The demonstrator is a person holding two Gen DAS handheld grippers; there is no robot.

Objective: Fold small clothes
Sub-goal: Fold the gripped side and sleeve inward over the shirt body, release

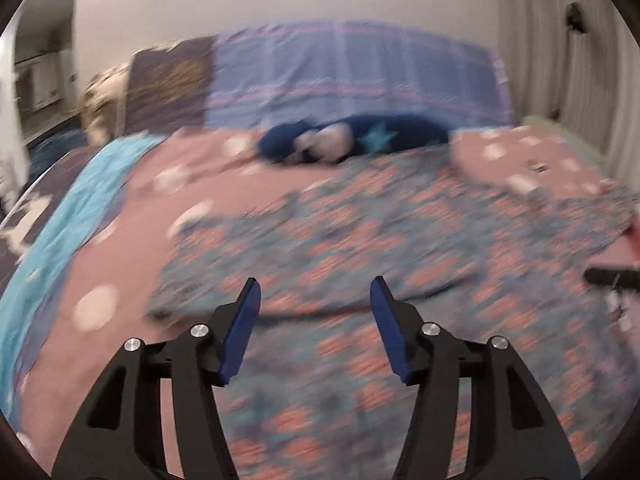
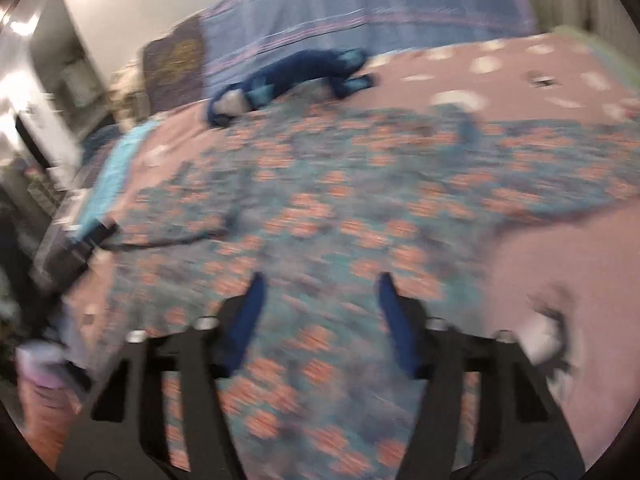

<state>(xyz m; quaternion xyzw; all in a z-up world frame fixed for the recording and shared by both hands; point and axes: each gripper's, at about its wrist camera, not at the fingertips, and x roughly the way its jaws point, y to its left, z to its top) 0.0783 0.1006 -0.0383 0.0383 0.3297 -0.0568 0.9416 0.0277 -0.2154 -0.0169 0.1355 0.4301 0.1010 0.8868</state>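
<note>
A teal garment with an orange-pink flower print (image 1: 360, 232) lies spread flat on the pink bedspread (image 1: 132, 216); it also fills the middle of the right wrist view (image 2: 340, 208). Both views are motion-blurred. My left gripper (image 1: 315, 286) is open and empty, hovering just above the garment's near part. My right gripper (image 2: 320, 280) is open and empty, also just above the garment. The other gripper shows as a dark shape at the right edge of the left wrist view (image 1: 612, 278) and at the left of the right wrist view (image 2: 76, 252).
A dark blue stuffed toy with a light star (image 1: 352, 140) lies at the head of the bed (image 2: 288, 80). A blue plaid pillow (image 1: 352, 76) leans on the wall. A turquoise cloth (image 1: 72, 208) runs along the bed's left side. A curtain (image 1: 560, 60) hangs at the right.
</note>
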